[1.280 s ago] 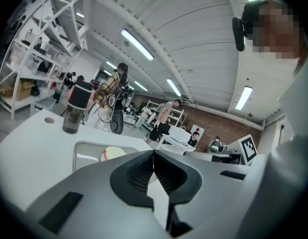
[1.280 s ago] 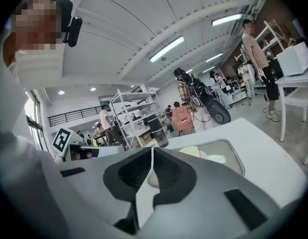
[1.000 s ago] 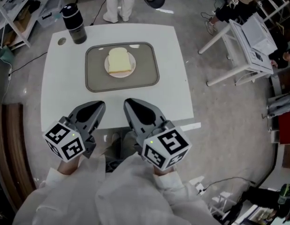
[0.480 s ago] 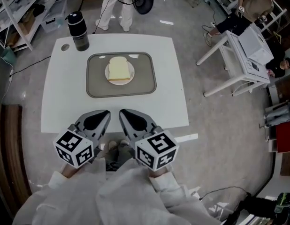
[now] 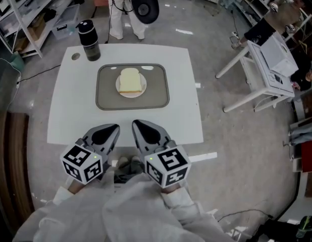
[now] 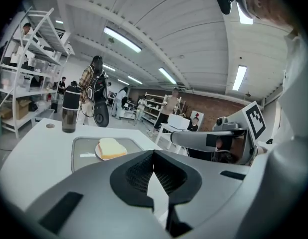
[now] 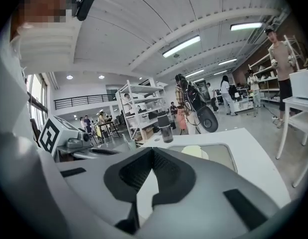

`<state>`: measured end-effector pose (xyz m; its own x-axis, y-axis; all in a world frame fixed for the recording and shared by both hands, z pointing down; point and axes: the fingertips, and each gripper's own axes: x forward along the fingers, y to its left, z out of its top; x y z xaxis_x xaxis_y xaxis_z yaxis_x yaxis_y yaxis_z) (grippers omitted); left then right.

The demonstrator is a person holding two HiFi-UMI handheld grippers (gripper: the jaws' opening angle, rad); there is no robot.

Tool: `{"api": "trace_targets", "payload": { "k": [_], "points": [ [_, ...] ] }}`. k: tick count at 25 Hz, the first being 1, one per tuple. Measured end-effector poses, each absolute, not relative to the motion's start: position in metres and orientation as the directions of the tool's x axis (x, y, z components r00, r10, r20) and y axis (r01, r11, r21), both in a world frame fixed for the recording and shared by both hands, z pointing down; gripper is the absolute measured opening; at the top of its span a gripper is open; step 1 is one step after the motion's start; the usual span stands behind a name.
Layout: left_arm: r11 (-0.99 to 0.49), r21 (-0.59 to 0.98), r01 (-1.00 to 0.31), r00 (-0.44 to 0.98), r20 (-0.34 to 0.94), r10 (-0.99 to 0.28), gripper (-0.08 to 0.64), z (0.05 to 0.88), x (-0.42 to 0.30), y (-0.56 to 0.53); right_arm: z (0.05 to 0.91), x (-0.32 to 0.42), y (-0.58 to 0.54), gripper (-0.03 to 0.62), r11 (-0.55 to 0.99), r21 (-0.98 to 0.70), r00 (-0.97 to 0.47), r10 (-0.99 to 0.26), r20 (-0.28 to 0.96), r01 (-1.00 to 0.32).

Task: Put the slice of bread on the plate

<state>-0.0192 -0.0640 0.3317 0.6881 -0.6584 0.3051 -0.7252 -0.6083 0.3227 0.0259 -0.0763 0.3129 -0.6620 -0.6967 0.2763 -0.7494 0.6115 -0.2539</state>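
A pale slice of bread (image 5: 129,79) lies on a small white plate (image 5: 141,90). The plate sits in the middle of a grey tray (image 5: 158,89) on the white table (image 5: 70,110). My left gripper (image 5: 113,128) and right gripper (image 5: 137,123) hang side by side above the table's near edge, well short of the tray. Both are shut with nothing in them. The left gripper view has the left gripper (image 6: 154,154) with its jaws meeting, and the bread (image 6: 111,147) ahead on the tray (image 6: 84,146). The right gripper (image 7: 152,151) shows the same, with the bread (image 7: 194,151) beyond.
A black bottle (image 5: 89,39) stands at the table's far left corner beside a small round disc (image 5: 75,56). A person's legs (image 5: 118,14) and a black round device (image 5: 145,6) are beyond the far edge. A white folding table (image 5: 264,67) stands to the right, shelving (image 5: 30,9) to the left.
The head view has shifted, so the table sits lower in the frame. Both grippers stay shut and side by side near the table's front edge. The bread stays on the plate.
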Motion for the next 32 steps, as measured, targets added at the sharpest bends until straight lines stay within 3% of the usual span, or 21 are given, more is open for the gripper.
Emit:
{"api": "trace_targets", "payload": {
  "k": [10, 32],
  "points": [
    [-0.574, 0.423, -0.702, 0.703, 0.281, -0.653, 0.009, 0.332, -0.017, -0.067, 0.321, 0.029, -0.077, 0.014, 0.62, -0.216, -0.656, -0.692, 0.301, -0.754],
    [-0.59, 0.396, -0.704, 0.705, 0.291, -0.646, 0.009, 0.328, -0.006, -0.079, 0.317, 0.04, -0.087, 0.014, 0.624, -0.195, -0.652, -0.699, 0.294, -0.757]
  ]
}}
